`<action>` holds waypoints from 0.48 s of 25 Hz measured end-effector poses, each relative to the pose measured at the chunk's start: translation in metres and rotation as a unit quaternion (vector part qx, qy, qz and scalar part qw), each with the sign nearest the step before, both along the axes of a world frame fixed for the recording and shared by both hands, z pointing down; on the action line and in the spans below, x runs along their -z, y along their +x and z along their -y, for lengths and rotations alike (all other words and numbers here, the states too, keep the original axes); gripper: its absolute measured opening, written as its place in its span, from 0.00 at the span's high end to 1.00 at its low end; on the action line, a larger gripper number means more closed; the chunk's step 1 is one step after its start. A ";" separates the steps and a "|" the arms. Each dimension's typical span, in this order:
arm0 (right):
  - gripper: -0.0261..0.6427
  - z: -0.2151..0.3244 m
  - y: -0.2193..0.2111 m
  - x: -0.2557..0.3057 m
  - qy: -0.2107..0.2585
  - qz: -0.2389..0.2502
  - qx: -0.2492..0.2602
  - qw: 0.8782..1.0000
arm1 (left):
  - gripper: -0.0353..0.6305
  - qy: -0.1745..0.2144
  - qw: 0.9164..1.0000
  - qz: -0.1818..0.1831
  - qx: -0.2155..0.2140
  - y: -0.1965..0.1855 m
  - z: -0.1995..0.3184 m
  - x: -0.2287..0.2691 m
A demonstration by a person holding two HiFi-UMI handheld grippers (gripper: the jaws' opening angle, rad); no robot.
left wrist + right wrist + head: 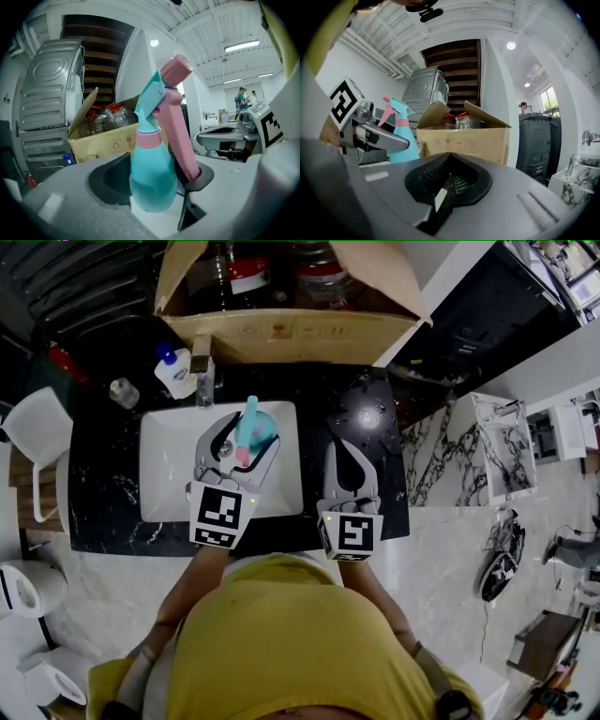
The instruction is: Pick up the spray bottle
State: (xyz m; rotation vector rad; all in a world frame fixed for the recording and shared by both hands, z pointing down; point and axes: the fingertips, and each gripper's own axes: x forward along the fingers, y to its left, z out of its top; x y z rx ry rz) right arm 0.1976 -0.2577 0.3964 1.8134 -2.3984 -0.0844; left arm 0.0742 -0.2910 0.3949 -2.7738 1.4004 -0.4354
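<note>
A teal spray bottle (251, 426) with a pink trigger and collar hangs upright over the white sink (167, 470). My left gripper (244, 441) is shut on the spray bottle. In the left gripper view the bottle's round body (153, 174) fills the gap between the two black pads (110, 180), and the pink trigger rests against the right one. My right gripper (345, 448) is shut on nothing and hovers over the black counter to the right of the sink. Its pads (454, 174) meet in the right gripper view, where the bottle (400, 137) shows at the left.
An open cardboard box (292, 334) holding several bottles stands behind the sink. A faucet (203, 378), a white soap bottle (174, 371) with a blue cap and a small glass jar (124, 393) sit at the back left of the black counter (101, 486).
</note>
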 end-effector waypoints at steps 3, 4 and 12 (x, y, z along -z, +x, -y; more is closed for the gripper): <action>0.96 -0.001 0.000 -0.001 -0.001 -0.001 -0.002 1.000 | 0.50 0.000 1.000 0.000 -0.001 0.000 0.000 0.000; 0.96 -0.001 0.001 -0.002 -0.002 0.000 -0.003 1.000 | 0.50 0.000 1.000 -0.001 -0.001 0.000 -0.001 0.000; 0.96 -0.003 0.001 -0.004 -0.004 0.002 -0.005 1.000 | 0.50 -0.003 1.000 -0.001 -0.003 0.000 -0.002 -0.002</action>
